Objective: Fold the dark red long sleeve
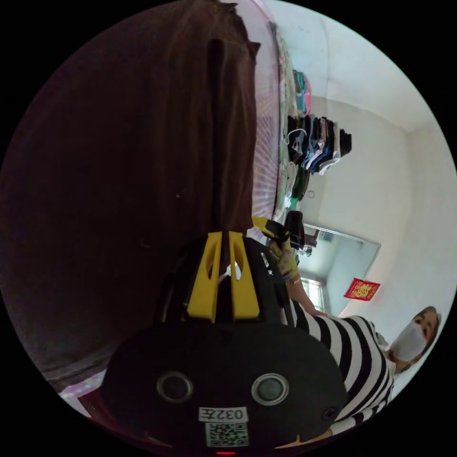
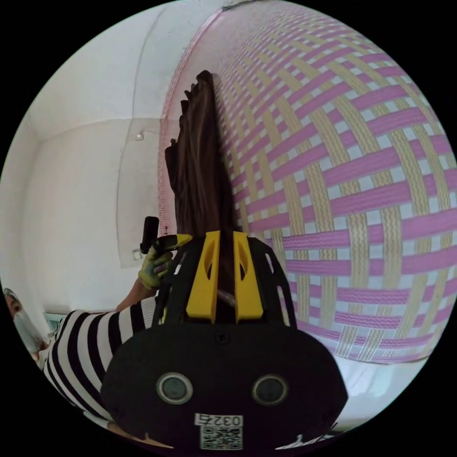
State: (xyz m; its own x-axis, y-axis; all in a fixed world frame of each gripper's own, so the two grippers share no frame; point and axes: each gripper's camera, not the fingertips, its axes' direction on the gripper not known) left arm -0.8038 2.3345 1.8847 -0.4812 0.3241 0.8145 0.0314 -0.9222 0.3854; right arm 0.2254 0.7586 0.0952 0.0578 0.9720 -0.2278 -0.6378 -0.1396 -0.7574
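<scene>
The dark red long sleeve (image 1: 119,181) spreads wide across the left gripper view, with a raised crease running up from my left gripper (image 1: 224,234). Its yellow jaws stand close together, pinching the cloth. In the right gripper view the same garment (image 2: 200,166) hangs as a narrow bunched strip against the woven mat (image 2: 357,190). My right gripper (image 2: 227,233) is shut on its edge. Each view also catches the other gripper beside the cloth in a gloved hand: the right gripper (image 1: 272,229) and the left gripper (image 2: 164,243).
A pink and yellow woven mat (image 1: 266,143) lies under the garment. A pile of folded clothes (image 1: 314,143) sits at its far edge by the white wall. A person in a striped top (image 1: 347,352) holds both grippers. A red wall decoration (image 1: 362,289) hangs beside a doorway.
</scene>
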